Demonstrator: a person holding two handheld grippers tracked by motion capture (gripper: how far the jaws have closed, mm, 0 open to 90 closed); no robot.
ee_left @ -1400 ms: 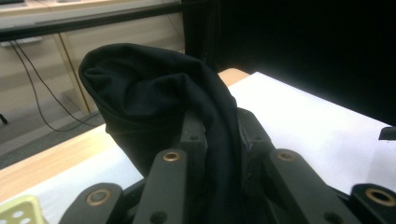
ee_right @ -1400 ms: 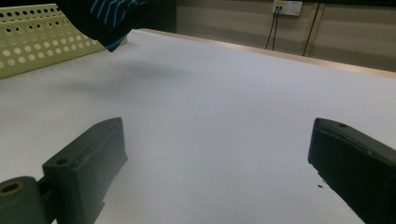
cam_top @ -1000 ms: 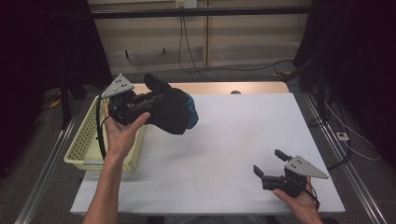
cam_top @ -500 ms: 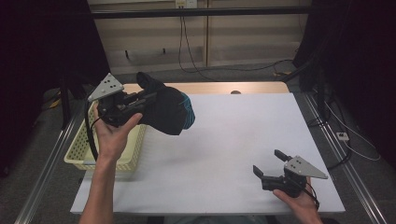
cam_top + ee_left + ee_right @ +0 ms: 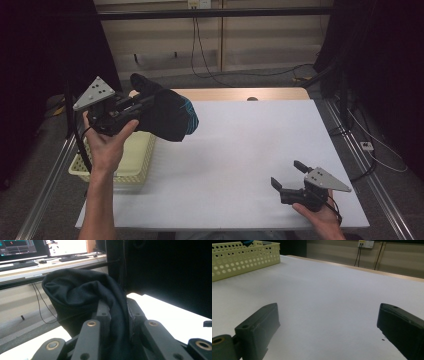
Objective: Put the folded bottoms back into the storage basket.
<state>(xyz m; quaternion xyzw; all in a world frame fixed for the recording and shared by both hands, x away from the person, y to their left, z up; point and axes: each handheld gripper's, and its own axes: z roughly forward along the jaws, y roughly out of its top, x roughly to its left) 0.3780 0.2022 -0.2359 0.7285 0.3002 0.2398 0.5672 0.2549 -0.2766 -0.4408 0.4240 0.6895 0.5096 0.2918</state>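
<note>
A black garment with a teal band (image 5: pixel 167 114) hangs in the air above the table's left side, bunched between the jaws of my left gripper (image 5: pixel 145 102). In the left gripper view the black cloth (image 5: pixel 82 297) fills the gap between the two jaws and rises in a folded lump beyond them. A yellow perforated basket (image 5: pixel 131 159) stands on the table just below that hand. My right gripper (image 5: pixel 291 176) rests low near the table's front right corner, its jaws wide apart with nothing between them; the right gripper view shows bare white table (image 5: pixel 324 290) between its fingers.
The white tabletop (image 5: pixel 250 145) stretches between the two hands. The basket (image 5: pixel 242 257) sits at its left edge. Metal rails run along both sides of the table, and cables lie on the floor behind and to the right.
My left hand has carried the black garment up and to the left, from over the table toward the basket's side. The right gripper has kept still.
</note>
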